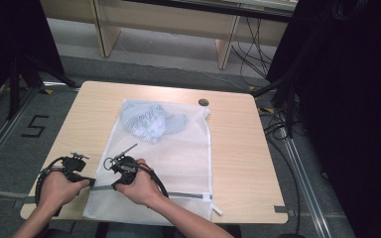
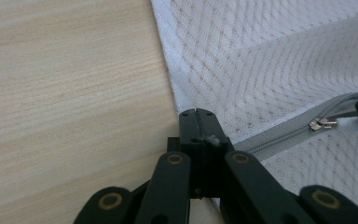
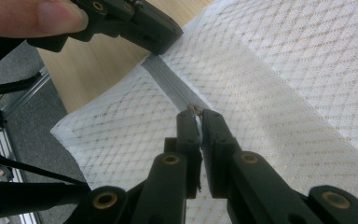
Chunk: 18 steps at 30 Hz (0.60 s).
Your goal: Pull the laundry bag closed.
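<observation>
A white mesh laundry bag (image 1: 173,148) lies flat on a light wooden table (image 1: 238,148), its long side running away from the person, with a pale blue garment (image 1: 151,121) bunched inside its far end. A grey zipper (image 1: 188,195) crosses the bag near the edge closest to the person. Two hands come in from the bottom of the high view, each holding a black gripper. The left gripper (image 1: 92,182) sits at the bag's near left corner; in the left gripper view its jaws are clenched on the bag's edge (image 2: 200,135) right where the zipper tape (image 2: 279,133) ends, with bare table to the left of them. The right gripper (image 1: 115,186) is just beside it, over the zipper line. In the right gripper view its jaws are closed down on the small metal zipper pull (image 3: 195,110), pinching it at their tips, with only a thin slit between them. The same pull (image 2: 323,123) shows in the left gripper view, off to the right along the zipper. A small dark round object (image 1: 203,102) lies on the table just past the bag's far right corner.
</observation>
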### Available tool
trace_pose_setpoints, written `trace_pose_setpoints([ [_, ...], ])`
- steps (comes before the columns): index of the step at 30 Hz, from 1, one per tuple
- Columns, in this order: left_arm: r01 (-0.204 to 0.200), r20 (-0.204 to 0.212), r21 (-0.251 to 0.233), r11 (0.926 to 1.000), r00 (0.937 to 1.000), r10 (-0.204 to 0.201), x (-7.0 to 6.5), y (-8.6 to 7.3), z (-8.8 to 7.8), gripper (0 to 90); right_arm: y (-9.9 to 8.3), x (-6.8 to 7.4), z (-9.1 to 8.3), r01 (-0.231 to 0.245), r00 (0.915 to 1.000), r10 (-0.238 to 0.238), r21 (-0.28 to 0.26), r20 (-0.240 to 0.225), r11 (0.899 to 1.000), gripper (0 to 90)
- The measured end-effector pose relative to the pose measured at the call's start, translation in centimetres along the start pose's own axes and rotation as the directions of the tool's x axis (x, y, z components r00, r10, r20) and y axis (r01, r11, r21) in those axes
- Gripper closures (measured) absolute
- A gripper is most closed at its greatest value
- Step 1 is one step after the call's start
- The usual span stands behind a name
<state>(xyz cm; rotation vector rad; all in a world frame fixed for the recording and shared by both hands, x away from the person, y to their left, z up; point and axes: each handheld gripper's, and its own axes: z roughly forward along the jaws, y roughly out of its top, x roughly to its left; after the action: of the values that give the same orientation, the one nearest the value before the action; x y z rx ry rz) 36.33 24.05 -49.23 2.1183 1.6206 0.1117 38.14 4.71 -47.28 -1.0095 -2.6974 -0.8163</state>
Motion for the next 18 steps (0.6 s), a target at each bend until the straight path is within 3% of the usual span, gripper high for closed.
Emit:
trace_pose_setpoints([
  [1, 0.000, -0.001, 0.001, 1.0000, 1.0000, 0.000, -0.02, 0.01, 0.00, 90.0, -0.04, -0.07, 0.08, 0.002, 0.9999, -0.002, 0.002, 0.011, 1.000, 87.1],
  [2, 0.015, -0.008, -0.012, 0.9998, 0.9998, -0.015, -0.14, -0.01, 0.11, 90.0, 0.00, -0.13, 0.15, 0.014, 0.9999, -0.014, -0.003, -0.008, 1.000, 87.1],
  [10, -0.001, -0.004, 0.005, 1.0000, 1.0000, 0.001, -0.04, 0.04, -0.02, 90.0, 0.30, -0.01, -0.01, 0.014, 0.9998, -0.014, 0.024, 0.012, 1.000, 87.1],
  [11, 0.021, -0.005, -0.017, 0.9996, 0.9998, -0.021, -0.16, -0.01, 0.14, 90.0, 0.33, -0.01, -0.03, 0.013, 0.9998, -0.013, 0.027, 0.018, 1.000, 87.1],
  [14, -0.005, -0.002, 0.008, 1.0000, 1.0000, 0.005, -0.03, 0.04, -0.02, 90.0, 0.34, -0.16, -0.08, 0.005, 0.9998, -0.005, 0.027, 0.020, 1.000, 87.1],
  [18, 0.016, -0.001, -0.013, 0.9998, 0.9999, -0.016, -0.14, 0.00, 0.10, 90.0, 0.22, -0.23, -0.15, -0.004, 0.9996, 0.003, 0.039, 0.028, 0.999, 87.1],
])
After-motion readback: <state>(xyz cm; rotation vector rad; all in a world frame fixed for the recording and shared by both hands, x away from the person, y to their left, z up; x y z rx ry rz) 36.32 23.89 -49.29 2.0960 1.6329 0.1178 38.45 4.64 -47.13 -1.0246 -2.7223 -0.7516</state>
